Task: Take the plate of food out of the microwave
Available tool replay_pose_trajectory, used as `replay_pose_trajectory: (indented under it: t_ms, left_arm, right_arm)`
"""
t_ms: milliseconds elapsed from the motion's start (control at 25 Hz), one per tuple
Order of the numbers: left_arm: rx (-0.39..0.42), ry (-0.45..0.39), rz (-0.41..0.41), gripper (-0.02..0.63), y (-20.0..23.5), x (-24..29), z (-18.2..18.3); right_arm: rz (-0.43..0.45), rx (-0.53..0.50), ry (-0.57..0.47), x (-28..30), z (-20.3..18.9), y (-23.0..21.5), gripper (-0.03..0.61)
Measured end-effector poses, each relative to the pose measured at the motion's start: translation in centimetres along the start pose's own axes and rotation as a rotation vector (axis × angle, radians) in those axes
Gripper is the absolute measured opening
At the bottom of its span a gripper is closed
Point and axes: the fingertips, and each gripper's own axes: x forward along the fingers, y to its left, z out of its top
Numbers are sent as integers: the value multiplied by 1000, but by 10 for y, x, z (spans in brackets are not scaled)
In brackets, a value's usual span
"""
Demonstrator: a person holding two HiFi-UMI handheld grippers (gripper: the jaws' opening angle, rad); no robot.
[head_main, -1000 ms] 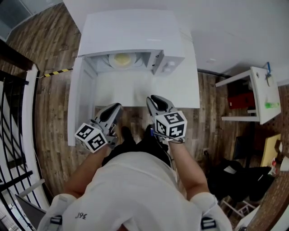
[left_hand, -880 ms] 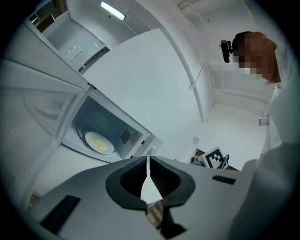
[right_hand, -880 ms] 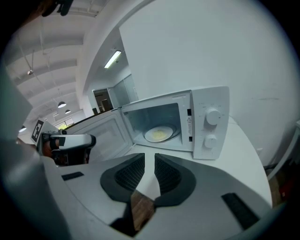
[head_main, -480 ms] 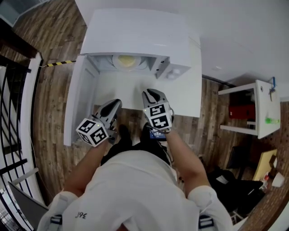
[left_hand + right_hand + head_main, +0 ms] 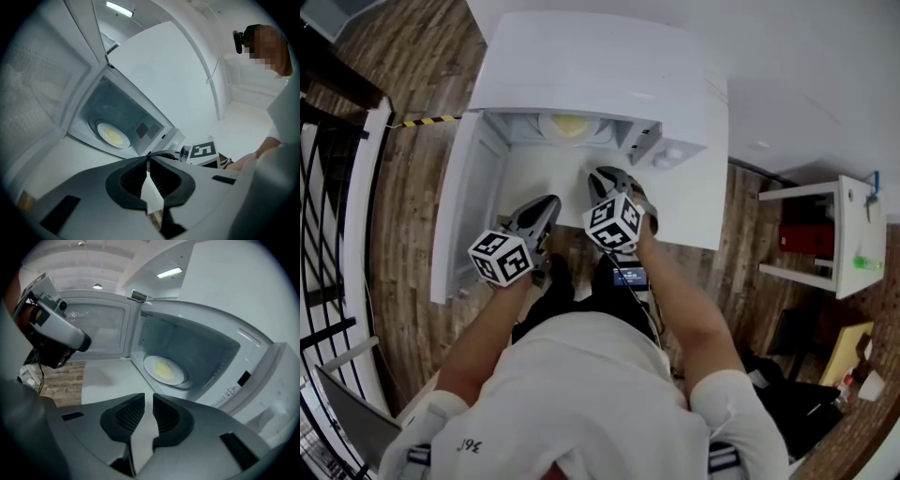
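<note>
A white microwave [image 5: 600,56] stands on a white table [image 5: 572,187], its door [image 5: 473,206] swung open to the left. Inside, a white plate of yellow food [image 5: 570,125] [image 5: 112,136] [image 5: 164,370] lies on the cavity floor. My right gripper [image 5: 605,175] [image 5: 148,397] hovers over the table just in front of the opening, short of the plate, jaws almost together with nothing between them. My left gripper [image 5: 551,202] [image 5: 147,155] sits lower and to the left, near the table's front edge, its tips touching and empty.
The open door walls off the left side of the table. A black railing [image 5: 328,234] runs along the far left over the wooden floor. A white side table [image 5: 839,225] stands at the right. The control panel [image 5: 670,155] flanks the opening on the right.
My right gripper has moved forward over the table toward the microwave opening. The left gripper has crept forward a little. Both stayed shut.
</note>
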Motion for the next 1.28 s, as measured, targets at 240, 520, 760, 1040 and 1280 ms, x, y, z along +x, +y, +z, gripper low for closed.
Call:
replay_pose_trajectory:
  t_ms: [240, 520, 760, 1040, 1280]
  left_arm:
    - [-38, 23, 26, 8, 20, 18, -8]
    - [-67, 28, 49, 8, 35, 21, -10]
    - [-90, 29, 67, 8, 44, 15, -10]
    - [-108, 38, 65, 8, 47, 15, -13]
    - [-110, 47, 70, 8, 51, 17, -13]
  right_arm:
    - [-37, -246, -5, 28, 16, -4, 54]
    - [-67, -503, 8, 59, 28, -15, 54]
    - [-55, -641, 35, 75, 25, -12, 69]
    - [-100, -723, 60, 88, 35, -14, 67]
    - [-111, -767, 79, 91, 36, -14, 49]
